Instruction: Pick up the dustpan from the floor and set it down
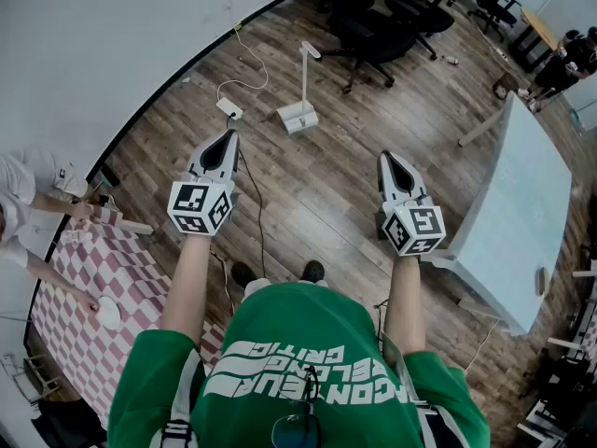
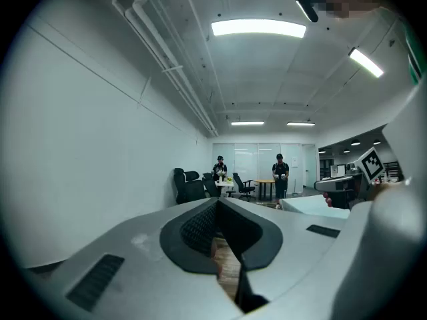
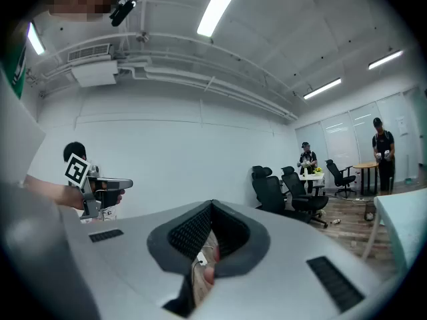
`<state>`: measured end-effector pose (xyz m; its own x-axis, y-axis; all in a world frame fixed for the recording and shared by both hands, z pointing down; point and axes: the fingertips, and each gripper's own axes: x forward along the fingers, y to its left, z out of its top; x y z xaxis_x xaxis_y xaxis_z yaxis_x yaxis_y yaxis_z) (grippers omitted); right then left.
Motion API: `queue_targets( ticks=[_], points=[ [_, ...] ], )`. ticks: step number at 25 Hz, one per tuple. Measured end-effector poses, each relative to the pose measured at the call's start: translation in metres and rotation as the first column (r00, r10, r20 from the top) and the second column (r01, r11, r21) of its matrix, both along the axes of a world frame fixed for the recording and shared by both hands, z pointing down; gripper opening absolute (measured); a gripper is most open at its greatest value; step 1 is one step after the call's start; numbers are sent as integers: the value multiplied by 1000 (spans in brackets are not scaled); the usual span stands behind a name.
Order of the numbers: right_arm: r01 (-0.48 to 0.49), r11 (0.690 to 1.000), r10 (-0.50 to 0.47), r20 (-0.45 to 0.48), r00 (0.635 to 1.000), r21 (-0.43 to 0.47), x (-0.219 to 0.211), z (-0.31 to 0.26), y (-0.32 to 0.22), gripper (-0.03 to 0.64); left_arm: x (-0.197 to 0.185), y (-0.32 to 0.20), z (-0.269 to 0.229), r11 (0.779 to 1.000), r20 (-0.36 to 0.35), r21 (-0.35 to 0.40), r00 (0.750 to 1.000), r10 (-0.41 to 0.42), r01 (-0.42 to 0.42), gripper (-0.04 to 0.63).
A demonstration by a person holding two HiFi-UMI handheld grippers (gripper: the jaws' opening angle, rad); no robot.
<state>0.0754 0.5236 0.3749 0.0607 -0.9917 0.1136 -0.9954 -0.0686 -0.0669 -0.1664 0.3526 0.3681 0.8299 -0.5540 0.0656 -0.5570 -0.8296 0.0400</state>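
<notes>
I'm looking down over a green shirt (image 1: 298,371) at both arms, which are reaching out in front, each one carrying a claw roughly level above the wooden floor (image 1: 326,194). The left claw (image 1: 227,140) is sitting closed: in the left gripper view its two dark pads are meeting at the tip (image 2: 217,204), with nothing gripped between them and only a sliver of floor showing through the gap behind. The right claw (image 1: 387,159) is closed and empty as well, its tips pressing together in the right gripper view (image 3: 212,205). The dustpan (image 1: 297,117) is standing on the floor ahead of the claws, well apart from both and lying between their lines, its white pan resting flat and its long handle rising upright. Just to its left a white power strip (image 1: 229,108) is lying on the boards with a cable (image 1: 244,80) trailing away towards the wall (image 1: 103,45). Black office chairs (image 1: 368,17) are crowding the far end of the room. A checked worktop (image 1: 79,297) is showing at the left edge, where a person in white (image 1: 28,194) is leaning over it, and a pale blue worktop (image 1: 513,222) is filling the right side.
</notes>
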Motion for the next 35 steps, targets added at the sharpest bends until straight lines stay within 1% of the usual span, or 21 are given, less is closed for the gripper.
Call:
queue_targets(
  ticks=[10, 14, 22, 25, 29, 32, 35],
  points=[
    [35, 999, -35, 5, 999, -13, 30, 10, 14, 5, 30, 24, 4, 1000, 9, -4, 1000, -19, 19, 0],
    [38, 999, -38, 32, 999, 2, 45, 14, 19, 5, 40, 33, 7, 999, 25, -5, 999, -36, 37, 0],
    [53, 998, -52, 64, 997, -15, 69, 28, 16, 5, 59, 37, 16, 998, 54, -16, 997, -53, 53, 0],
    [59, 998, -58, 65, 996, -22, 71, 31, 1, 5, 64, 26, 18, 999, 55, -16, 997, -49, 50, 0],
    [74, 997, -72, 49, 996, -32, 69, 36, -29, 5, 67, -2, 22, 998, 42, -22, 998, -50, 51, 0],
    [79, 996, -77, 43, 996, -41, 71, 41, -56, 5, 73, -32, 28, 998, 26, -27, 998, -52, 52, 0],
    [73, 996, -72, 26, 997, -53, 80, 42, -93, 5, 87, -72, 34, 999, 6, -29, 999, -46, 46, 0]
  ],
)
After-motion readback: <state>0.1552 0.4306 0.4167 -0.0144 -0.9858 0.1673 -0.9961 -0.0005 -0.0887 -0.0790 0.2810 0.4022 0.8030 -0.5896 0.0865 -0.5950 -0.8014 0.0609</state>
